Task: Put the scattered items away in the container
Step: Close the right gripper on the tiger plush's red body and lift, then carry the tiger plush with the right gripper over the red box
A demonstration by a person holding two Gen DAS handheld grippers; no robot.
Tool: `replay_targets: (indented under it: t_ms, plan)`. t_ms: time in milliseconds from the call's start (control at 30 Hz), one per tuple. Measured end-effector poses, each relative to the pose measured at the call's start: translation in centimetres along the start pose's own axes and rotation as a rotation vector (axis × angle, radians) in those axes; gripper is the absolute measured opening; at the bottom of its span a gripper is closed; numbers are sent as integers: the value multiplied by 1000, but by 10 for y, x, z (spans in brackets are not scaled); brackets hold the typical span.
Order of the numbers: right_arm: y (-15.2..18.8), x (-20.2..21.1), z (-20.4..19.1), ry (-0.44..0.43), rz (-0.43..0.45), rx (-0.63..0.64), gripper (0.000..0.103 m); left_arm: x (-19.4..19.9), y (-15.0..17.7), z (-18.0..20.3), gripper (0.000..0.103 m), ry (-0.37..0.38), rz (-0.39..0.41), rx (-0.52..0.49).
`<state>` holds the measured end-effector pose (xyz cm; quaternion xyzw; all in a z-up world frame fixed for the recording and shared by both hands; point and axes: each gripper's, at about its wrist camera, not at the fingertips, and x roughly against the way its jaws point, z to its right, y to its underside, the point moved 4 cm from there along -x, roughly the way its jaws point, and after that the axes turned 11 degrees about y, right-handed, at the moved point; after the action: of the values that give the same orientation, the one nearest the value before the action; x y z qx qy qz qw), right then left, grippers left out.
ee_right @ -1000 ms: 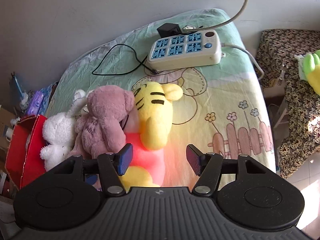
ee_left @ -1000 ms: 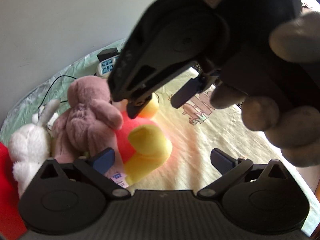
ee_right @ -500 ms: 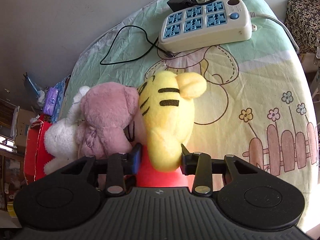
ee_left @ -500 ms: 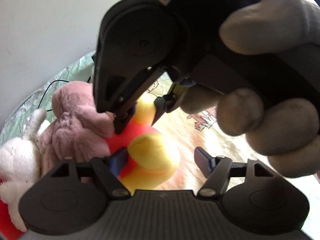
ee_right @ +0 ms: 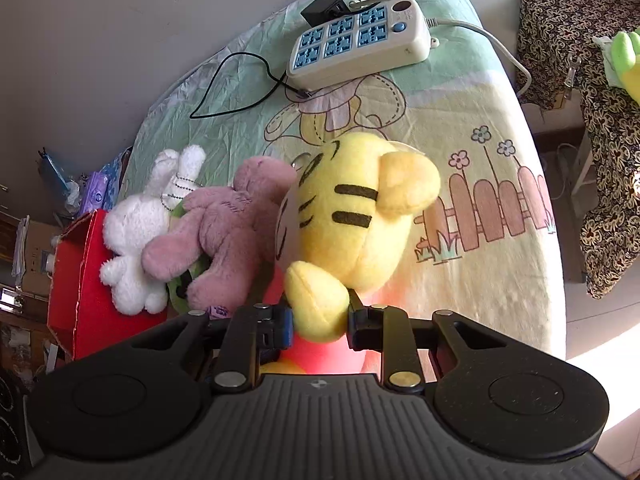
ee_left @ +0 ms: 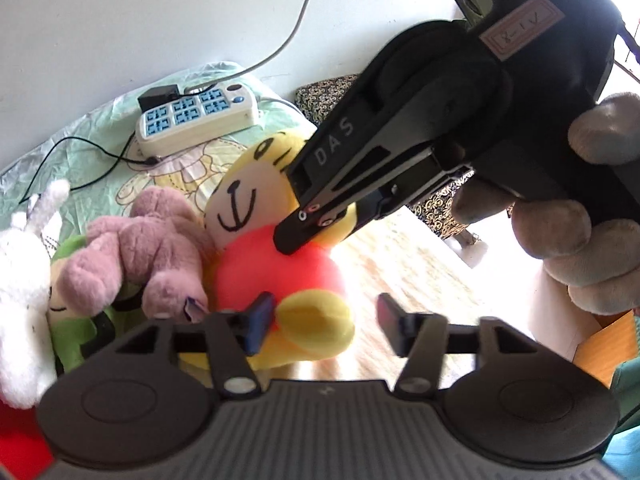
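Toys are crowded along the left of the bed. At the far left a red box (ee_right: pixel 80 280) is seen at the bedside, its near wall touched by a white plush rabbit (ee_right: pixel 138 236). Beside the rabbit a pink plush bear (ee_right: pixel 228 228) is draped over a green plush (ee_right: pixel 182 280) that is mostly hidden. Just right of the bear, the yellow tiger plush (ee_right: pixel 352 216) is found near the middle of the sheet (ee_right: pixel 480 280); its long axis runs from the near edge toward the wall, head farthest, and in the left wrist view its face is turned toward the bear. One yellow paw is pinched between the pads of the right gripper (ee_right: pixel 320 326), whose jaws are closing tight on it. The left gripper (ee_left: pixel 324 322) is held low by the tiger's lower paw, which touches the left pad only; its jaws are opening and nothing is gripped. To the right of the tiger the sheet lies bare up to the bed's right edge. A power strip (ee_right: pixel 360 40) with cords sits at the head end by the wall, well apart from the toys.
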<state>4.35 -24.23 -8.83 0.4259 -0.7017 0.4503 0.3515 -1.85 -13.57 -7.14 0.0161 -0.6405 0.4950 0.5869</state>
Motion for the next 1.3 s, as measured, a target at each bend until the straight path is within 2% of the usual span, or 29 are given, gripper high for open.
replay_targets:
  t_ms: [33,100,167,233,267,300,400,533,600,767,933,1067,1300]
  plan:
    - [0,-1,1,16,11,-4,28,-2,1,-13,84,-24,2,-7]
    - [-2,-5,1,26,32,-22,33,2,8,-13,91,-65,12,-32]
    - [-3,-9,-1,18,49,-30,38,-6,8,-15,91,-95,4,-44]
    - [-3,-15,-6,40,58,-17,56,-19,9,-19,83,-104,-24,-31]
    - [-2,-19,-6,55,59,-17,60,-25,10,-22,73,-110,-44,-18]
    - [-2,-24,-6,70,56,-22,63,-26,10,-23,72,-111,-43,-12]
    - [0,-31,-4,75,66,-30,60,-23,5,-21,66,-119,-23,-15]
    - [2,-17,-4,48,85,-36,38,-12,0,-14,58,-101,5,-19]
    - [4,-3,-7,56,109,-25,35,0,-2,-6,57,-79,33,-20]
    - [16,40,-13,46,179,-28,34,44,-4,16,57,-34,119,-43]
    - [29,81,-47,25,321,22,33,88,-13,26,57,-74,223,-104]
    - [34,95,-81,-13,413,71,33,125,-12,16,57,-115,294,-114]
    - [35,102,-157,-111,451,128,33,195,20,-28,57,-222,356,-119]
